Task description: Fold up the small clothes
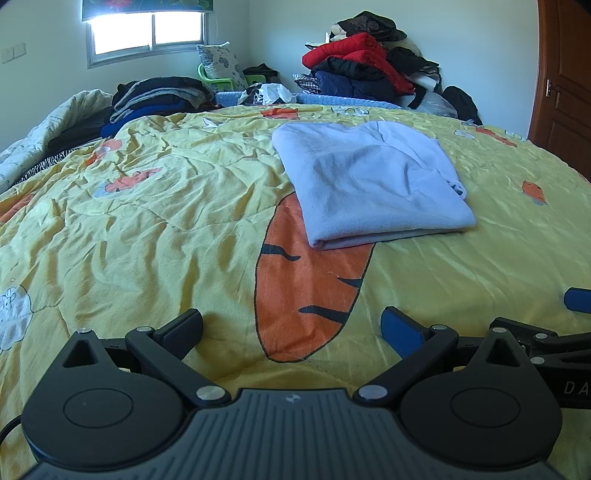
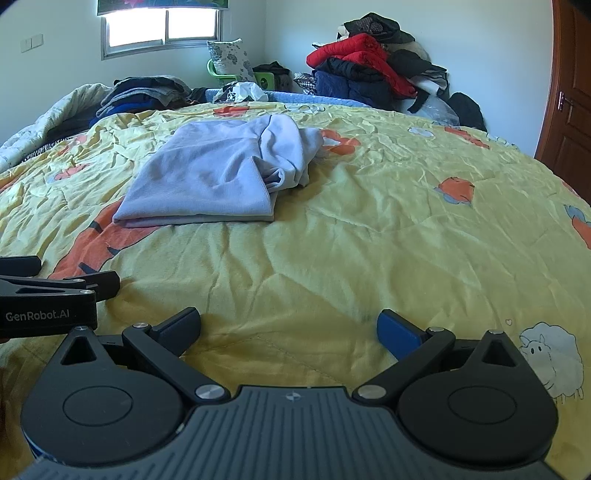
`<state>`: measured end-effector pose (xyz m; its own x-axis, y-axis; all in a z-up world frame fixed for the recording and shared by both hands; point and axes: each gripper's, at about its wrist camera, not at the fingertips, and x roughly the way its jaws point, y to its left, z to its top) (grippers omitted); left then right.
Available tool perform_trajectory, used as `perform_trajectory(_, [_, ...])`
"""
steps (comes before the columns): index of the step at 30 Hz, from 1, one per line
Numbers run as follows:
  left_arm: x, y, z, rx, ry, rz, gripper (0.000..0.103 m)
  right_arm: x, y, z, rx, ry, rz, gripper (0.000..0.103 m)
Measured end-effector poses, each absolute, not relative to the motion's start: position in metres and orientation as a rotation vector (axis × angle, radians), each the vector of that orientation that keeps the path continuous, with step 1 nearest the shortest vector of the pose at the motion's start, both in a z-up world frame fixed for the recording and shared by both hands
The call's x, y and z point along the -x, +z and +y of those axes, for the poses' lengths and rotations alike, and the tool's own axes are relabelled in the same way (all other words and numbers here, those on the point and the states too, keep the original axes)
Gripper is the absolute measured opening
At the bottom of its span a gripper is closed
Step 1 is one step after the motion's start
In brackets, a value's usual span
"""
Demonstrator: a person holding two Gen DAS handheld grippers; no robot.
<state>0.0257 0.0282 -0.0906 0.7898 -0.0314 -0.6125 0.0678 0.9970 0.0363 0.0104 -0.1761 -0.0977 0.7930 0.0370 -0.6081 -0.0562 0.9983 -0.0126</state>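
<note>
- One folded lavender garment (image 1: pixel 373 184) lies mid-bed on the yellow quilt (image 1: pixel 166 221).
- Two hand-held grippers, left hand-held gripper (image 1: pixel 293 328) and right hand-held gripper (image 2: pixel 290 326), both spread, empty.

white walls (image 1: pixel 48 22) | bright window (image 1: pixel 147 31) | brown door (image 1: pixel 561 74) | yellow bedspread (image 1: pixel 147 221)

Pale blue garment (image 1: pixel 369 184) folded flat on quilt, right side bunched
</note>
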Motion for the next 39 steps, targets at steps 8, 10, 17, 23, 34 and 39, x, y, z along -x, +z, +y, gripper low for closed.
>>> perform_trajectory(8, [-0.022, -0.090, 0.030, -0.058, -0.058, 0.658, 0.103, -0.009, -0.096, -0.184, -0.011, 0.021, 0.644, 0.101])
perform_trajectory(10, [-0.019, -0.091, 0.031, -0.056, -0.061, 0.657, 0.103, -0.008, -0.096, -0.193, -0.041, -0.022, 0.638, 0.101])
perform_trajectory(17, [-0.021, -0.091, 0.028, -0.063, -0.056, 0.659, 0.103, -0.017, -0.098, -0.189, 0.025, 0.012, 0.655, 0.103])
perform_trajectory(23, [-0.021, -0.091, 0.029, -0.063, -0.056, 0.659, 0.103, -0.018, -0.097, -0.196, 0.014, 0.014, 0.655, 0.102])
perform_trajectory(34, [-0.022, -0.091, 0.028, -0.063, -0.056, 0.659, 0.103, -0.016, -0.098, -0.197, 0.009, -0.018, 0.655, 0.103])
perform_trajectory(39, [-0.022, -0.091, 0.028, -0.062, -0.057, 0.659, 0.103, -0.016, -0.098, -0.197, 0.008, -0.018, 0.655, 0.103])
